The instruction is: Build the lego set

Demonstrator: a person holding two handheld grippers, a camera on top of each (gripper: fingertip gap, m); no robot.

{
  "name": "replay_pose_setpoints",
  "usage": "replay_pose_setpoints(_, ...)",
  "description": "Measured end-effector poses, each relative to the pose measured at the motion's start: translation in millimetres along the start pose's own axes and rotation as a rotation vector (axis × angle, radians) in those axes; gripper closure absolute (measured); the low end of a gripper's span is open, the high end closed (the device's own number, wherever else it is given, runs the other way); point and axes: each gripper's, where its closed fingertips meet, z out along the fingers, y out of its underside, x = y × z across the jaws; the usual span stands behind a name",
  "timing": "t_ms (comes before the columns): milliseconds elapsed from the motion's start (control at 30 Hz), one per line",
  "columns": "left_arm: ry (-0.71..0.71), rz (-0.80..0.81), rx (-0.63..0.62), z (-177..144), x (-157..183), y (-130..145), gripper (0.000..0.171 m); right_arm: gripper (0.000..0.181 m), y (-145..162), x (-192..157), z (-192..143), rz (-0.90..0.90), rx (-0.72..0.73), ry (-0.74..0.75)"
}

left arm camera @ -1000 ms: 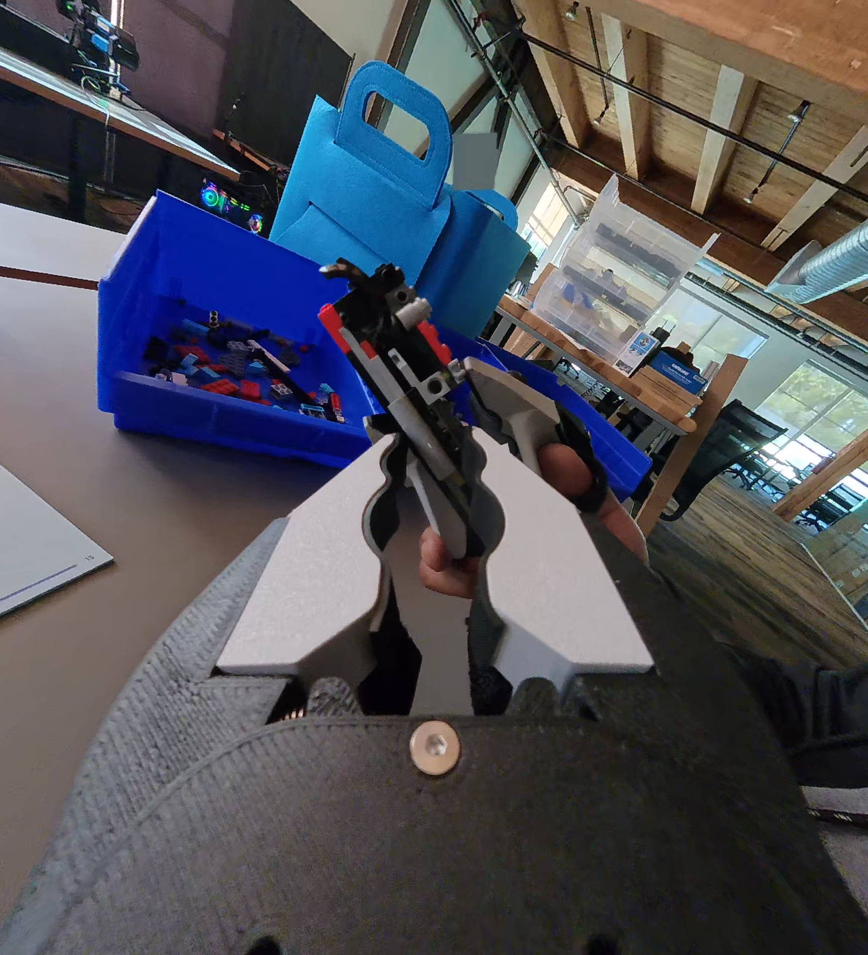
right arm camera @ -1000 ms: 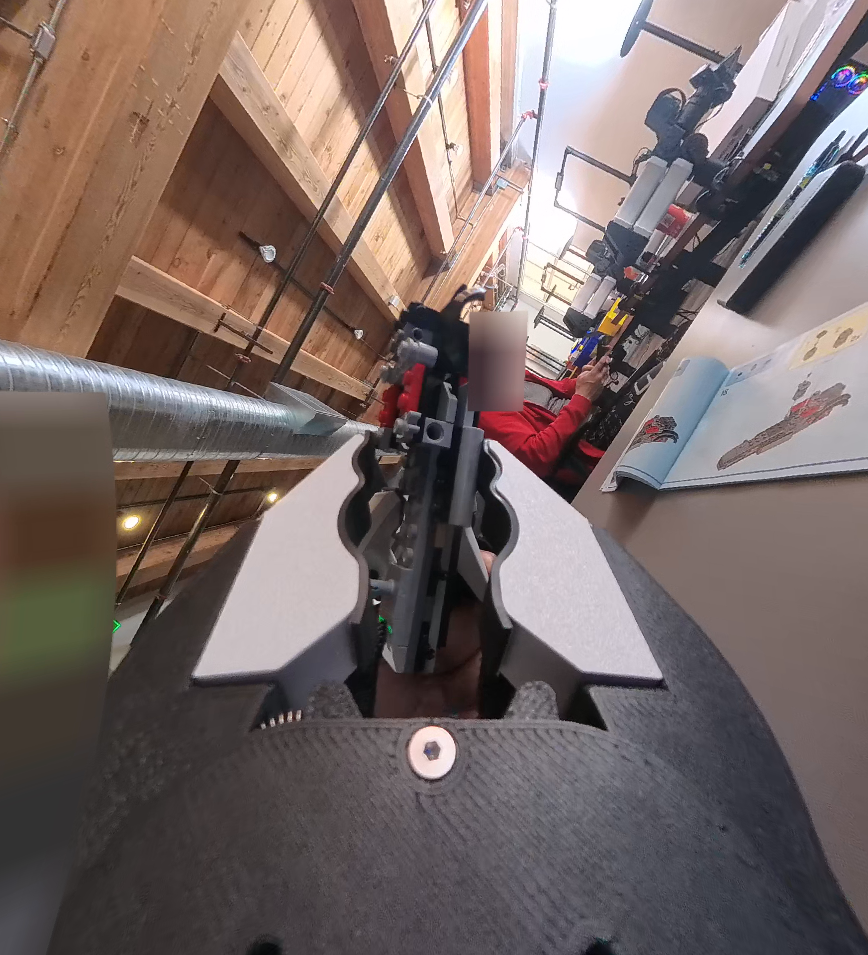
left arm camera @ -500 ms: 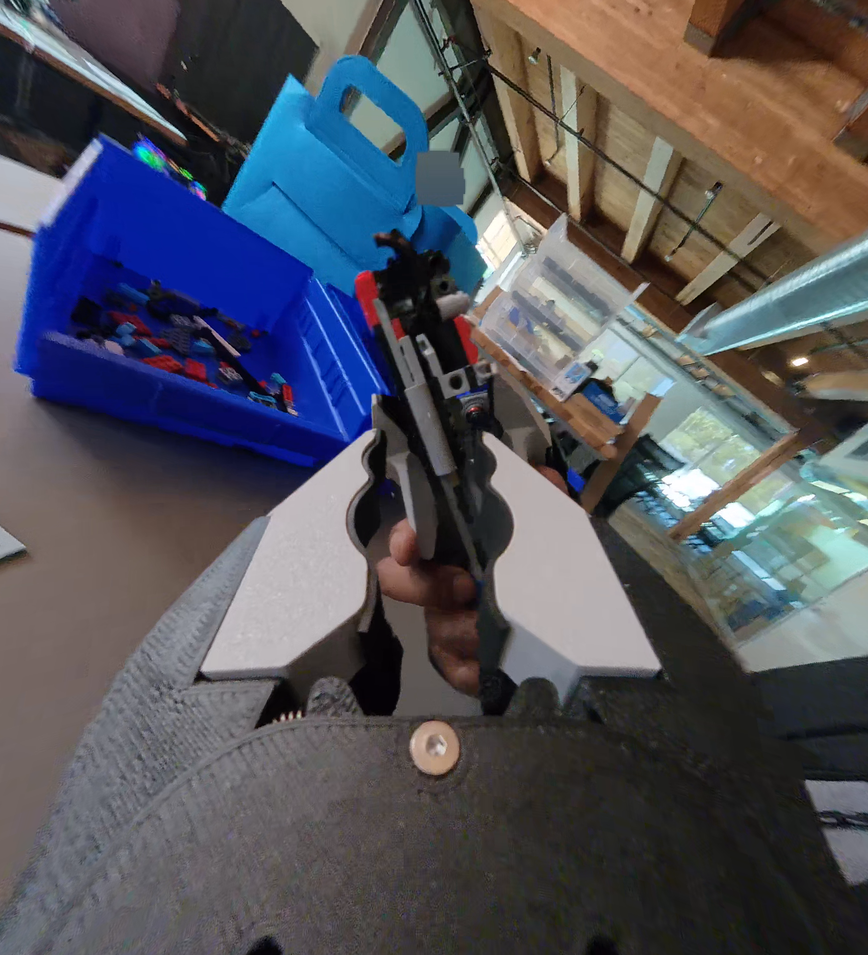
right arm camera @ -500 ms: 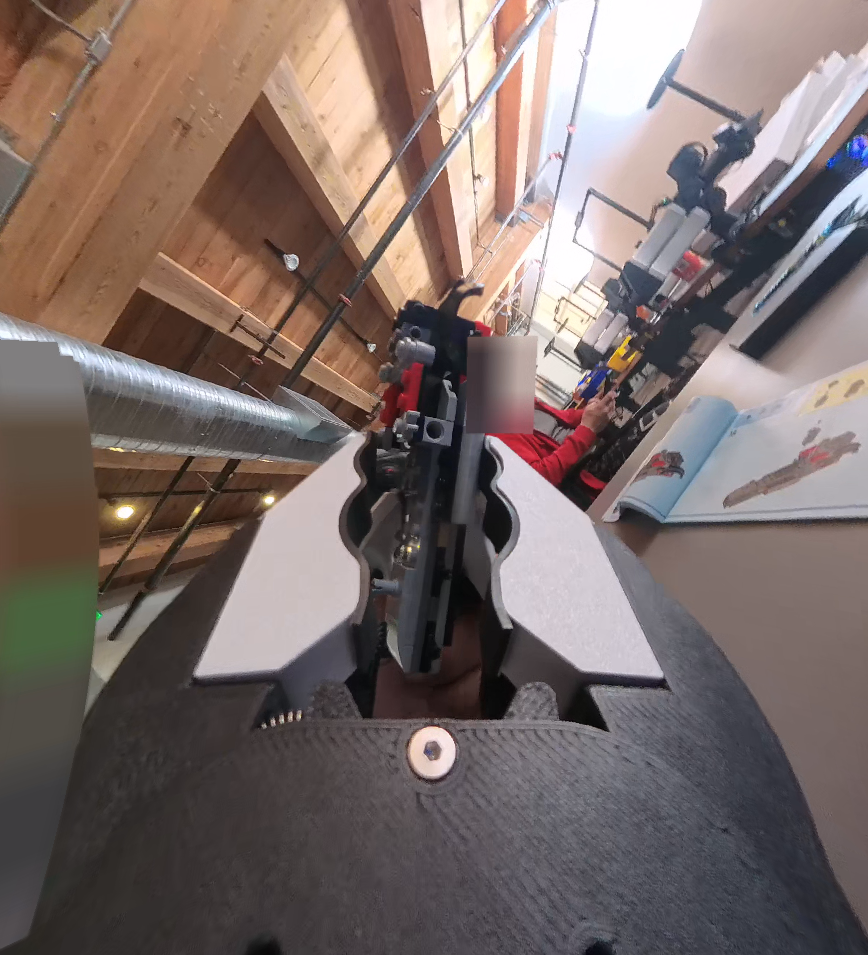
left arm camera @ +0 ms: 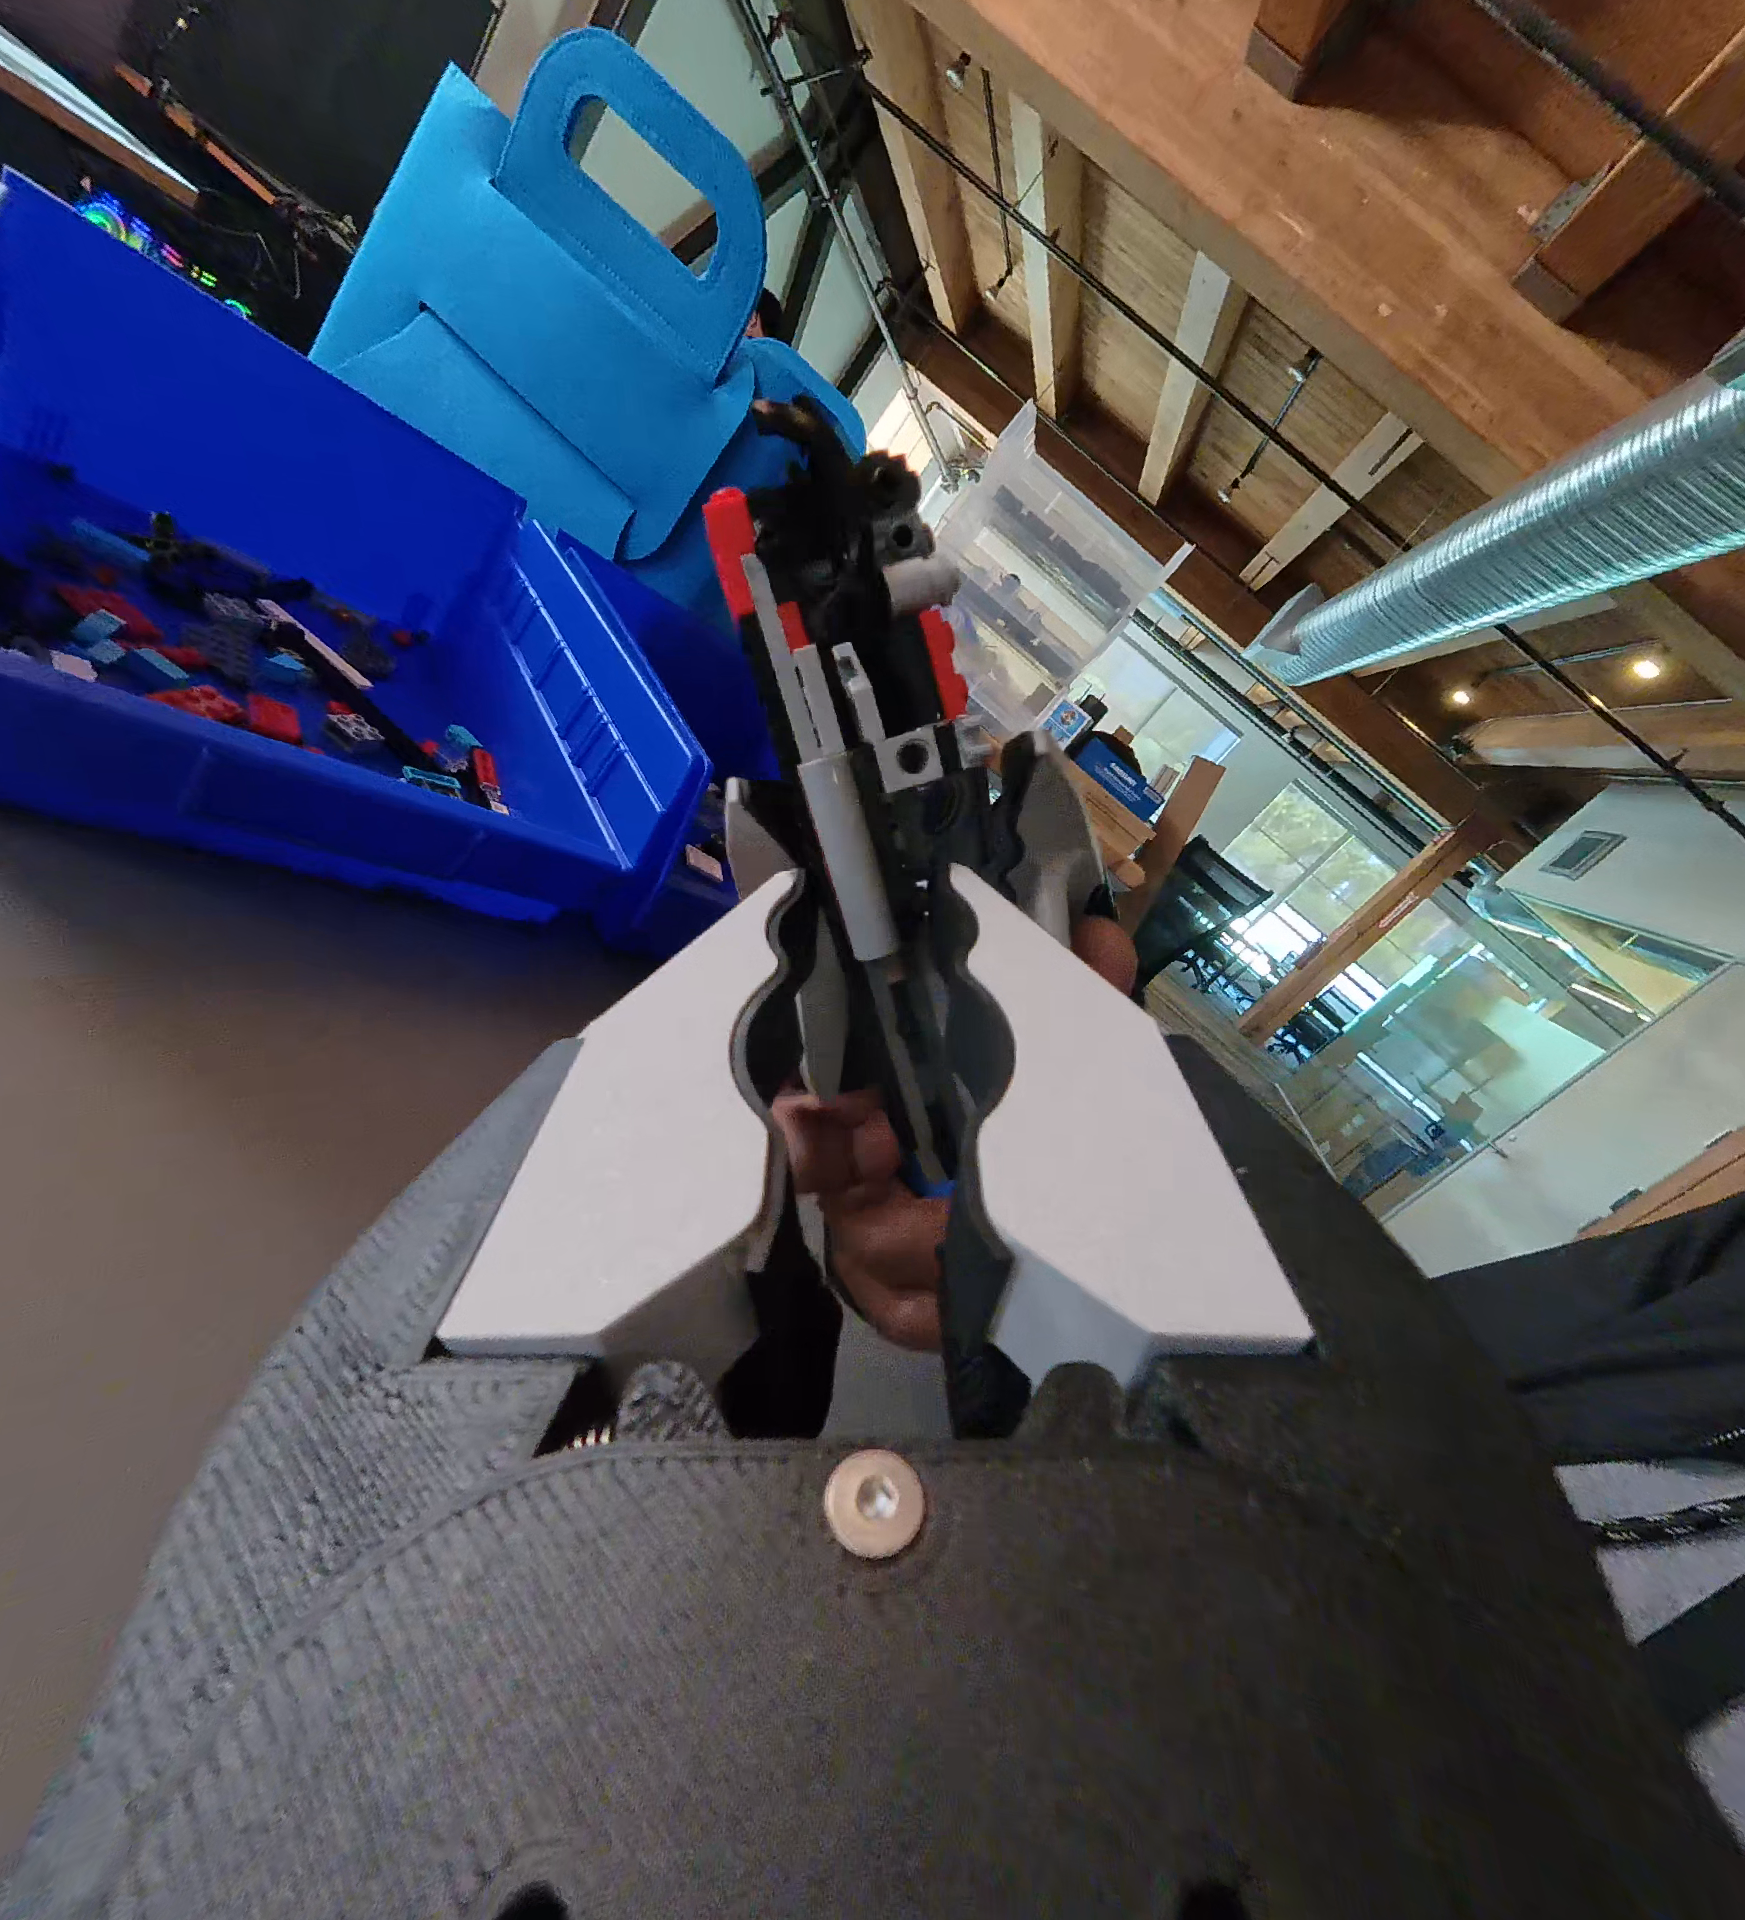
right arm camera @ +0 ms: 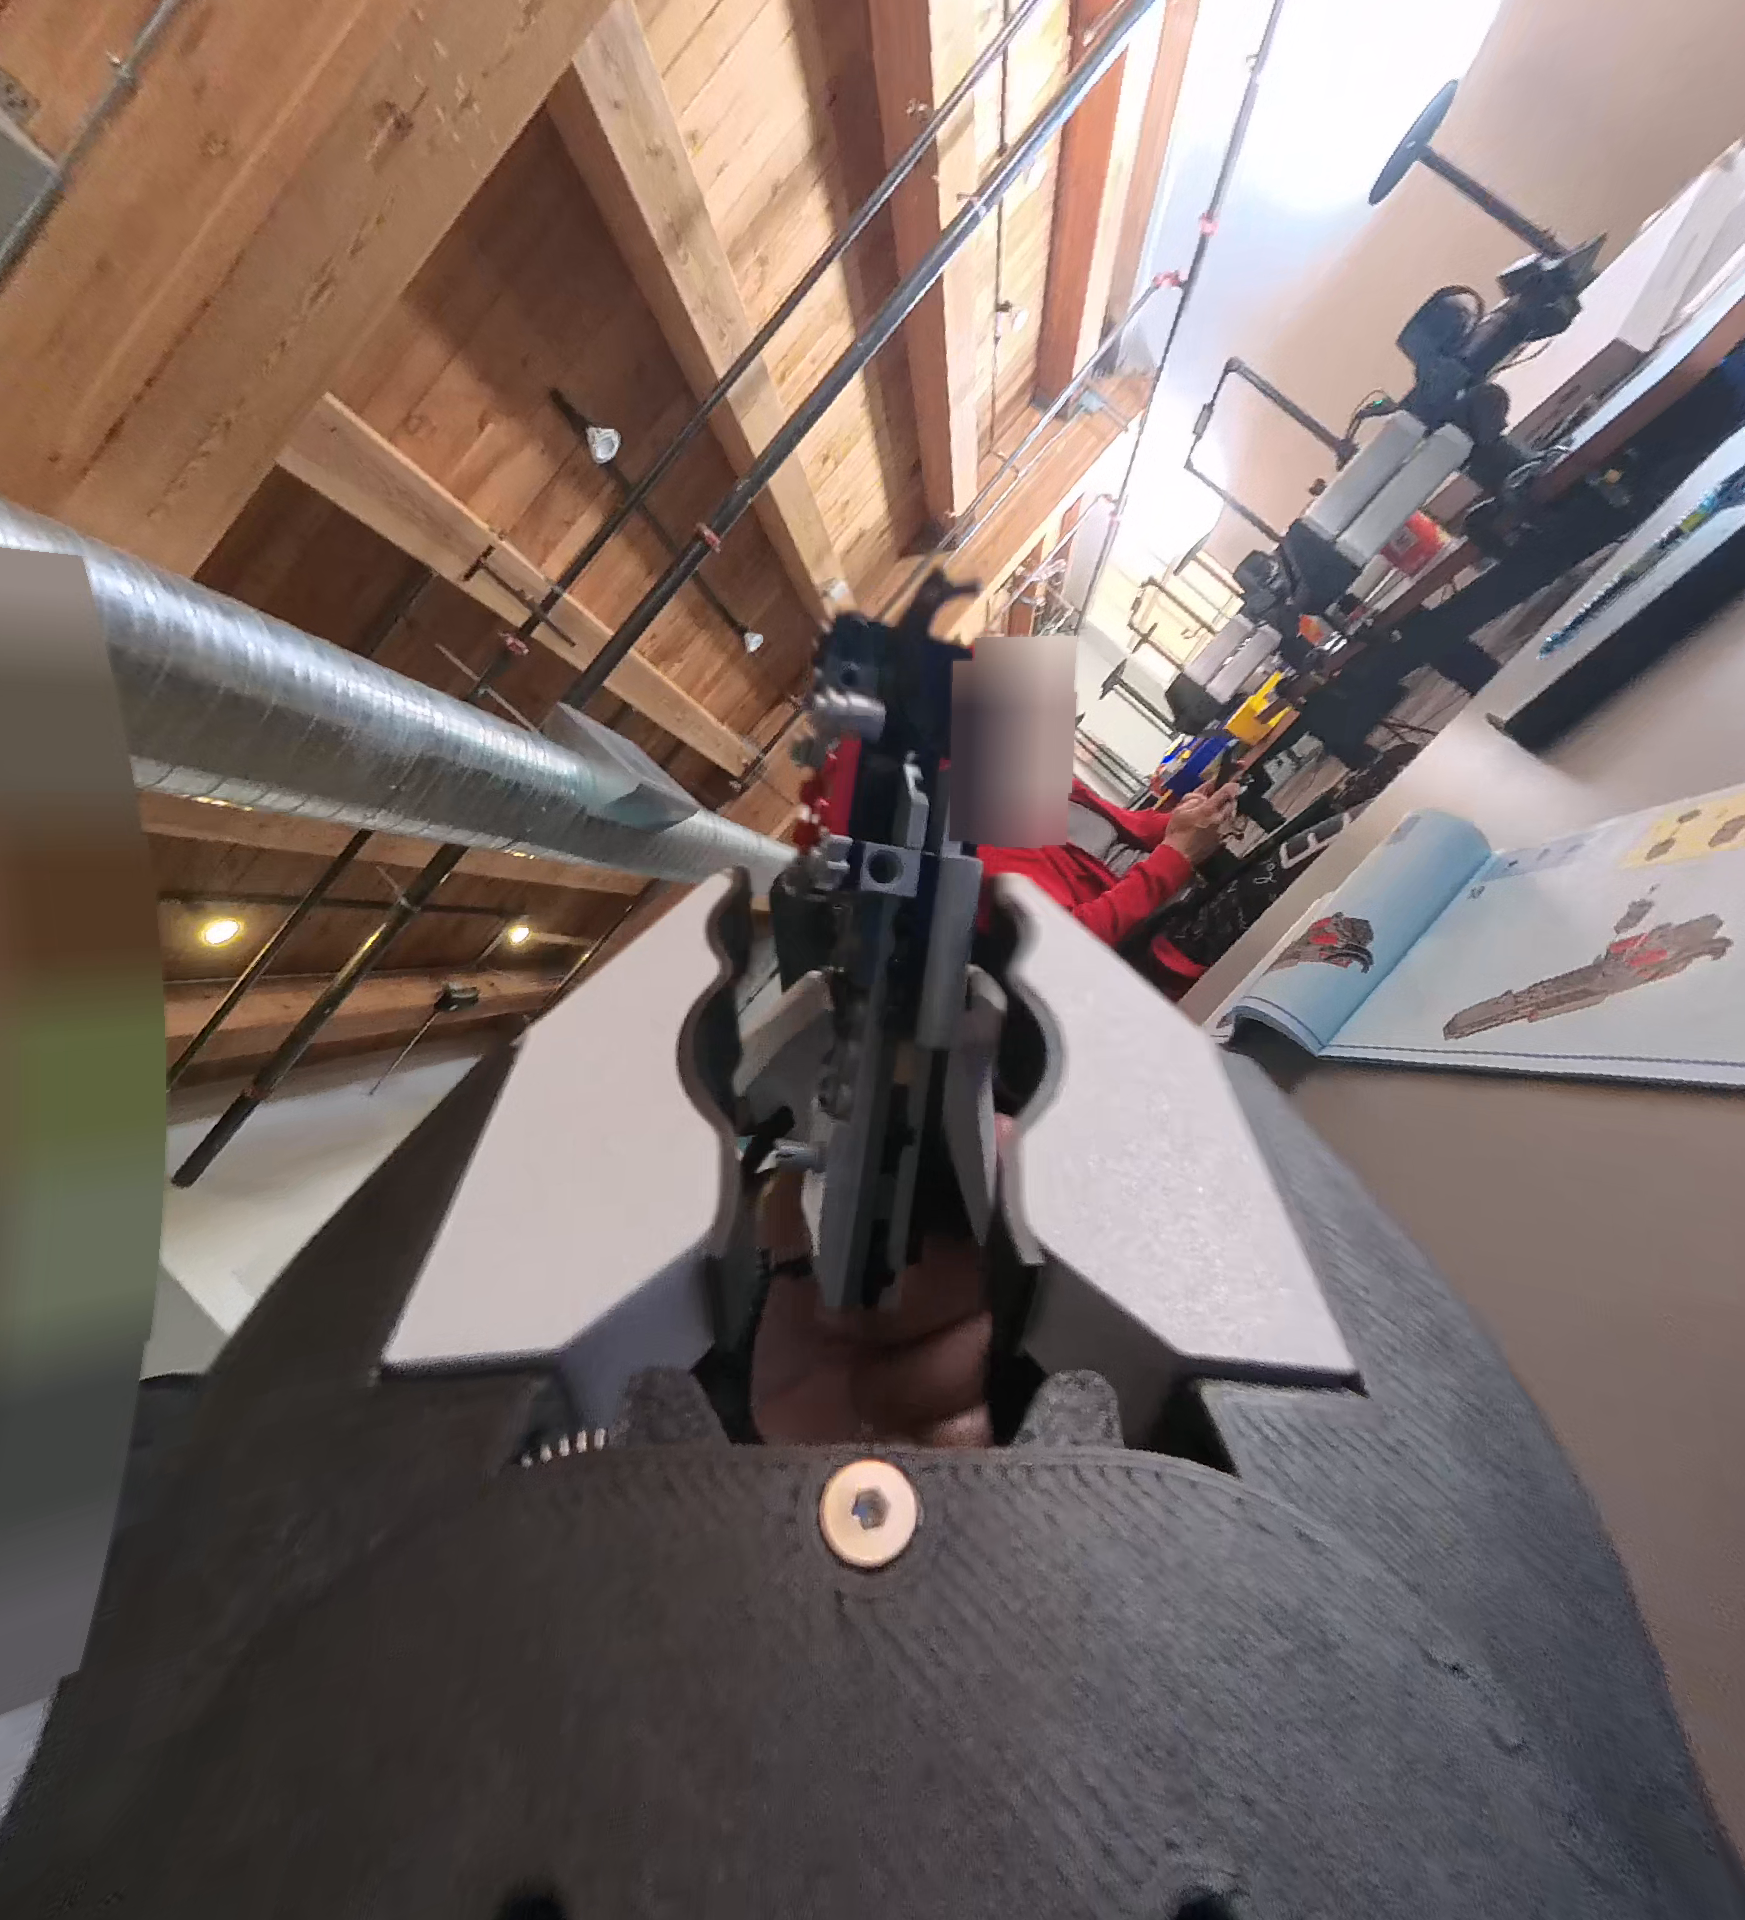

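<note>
Left wrist view: left gripper (left arm camera: 870, 914) pinched on the lego model (left arm camera: 847, 665), both fingers pressed against its lower grey-black body. Model's long axis runs straight out along the fingers toward 12 o'clock, red and black end farthest out. Right gripper (left arm camera: 1039, 831) sits just behind at 1 o'clock, also on the model. Right wrist view: right gripper (right arm camera: 873, 935) clamped on the same model (right arm camera: 883, 831), again pointing 12 o'clock. Both tools equally near, model held in the air between them, off the table (left arm camera: 172, 1039). Farther out at 10 o'clock, blue bin (left arm camera: 224, 790) with loose bricks (left arm camera: 224, 665); instruction booklet (right arm camera: 1574, 935) at 2 o'clock. Next piece probably comes from the bin, so one gripper must let go.
</note>
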Motion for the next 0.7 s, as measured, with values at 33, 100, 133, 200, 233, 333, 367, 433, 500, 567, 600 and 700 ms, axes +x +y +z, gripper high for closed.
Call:
replay_pose_setpoints(33,0.002,0.010,-0.008,-0.6,0.7,0.2,0.150,0.130,-1.7,-0.2,-1.7,-0.005,-0.009,0.005)
replay_pose_setpoints(100,0.012,0.044,-0.044,0.3,4.8,3.5,0.150,0.126,-1.4,-1.3,-2.8,-0.029,-0.047,0.017)
replay_pose_setpoints(133,0.009,0.064,-0.060,0.9,6.5,5.1,0.150,0.125,-0.6,-3.1,-2.5,-0.039,-0.067,0.016)
replay_pose_setpoints(200,0.001,0.095,-0.082,2.0,9.1,7.5,0.150,0.124,1.6,-6.7,-1.6,-0.065,-0.103,0.016)
replay_pose_setpoints(233,0.000,0.104,-0.089,2.3,10.7,8.3,0.150,0.125,2.4,-7.7,-1.4,-0.079,-0.116,0.019)
replay_pose_setpoints(333,-0.008,0.125,-0.108,3.1,13.2,10.3,0.150,0.132,6.6,-8.0,-1.2,-0.104,-0.151,0.025)
replay_pose_setpoints(367,-0.015,0.138,-0.115,3.2,13.3,10.9,0.150,0.134,7.4,-8.2,-1.4,-0.104,-0.155,0.023)
replay_pose_setpoints(433,-0.034,0.173,-0.127,3.3,13.3,11.6,0.150,0.139,7.3,-10.3,-2.2,-0.093,-0.149,0.003)
replay_pose_setpoints(500,-0.050,0.208,-0.146,3.8,14.0,13.6,0.150,0.139,8.2,-11.2,-3.5,-0.093,-0.148,-0.011)
replay_pose_setpoints(567,-0.067,0.242,-0.159,4.3,14.3,15.0,0.150,0.140,8.3,-11.7,-4.9,-0.079,-0.144,-0.025)
replay_pose_setpoints(600,-0.072,0.254,-0.165,4.5,14.4,15.4,0.150,0.140,8.3,-11.8,-5.4,-0.070,-0.140,-0.030)
replay_pose_setpoints(700,-0.083,0.276,-0.179,4.6,14.2,16.7,0.150,0.140,8.7,-11.6,-6.7,-0.053,-0.132,-0.039)
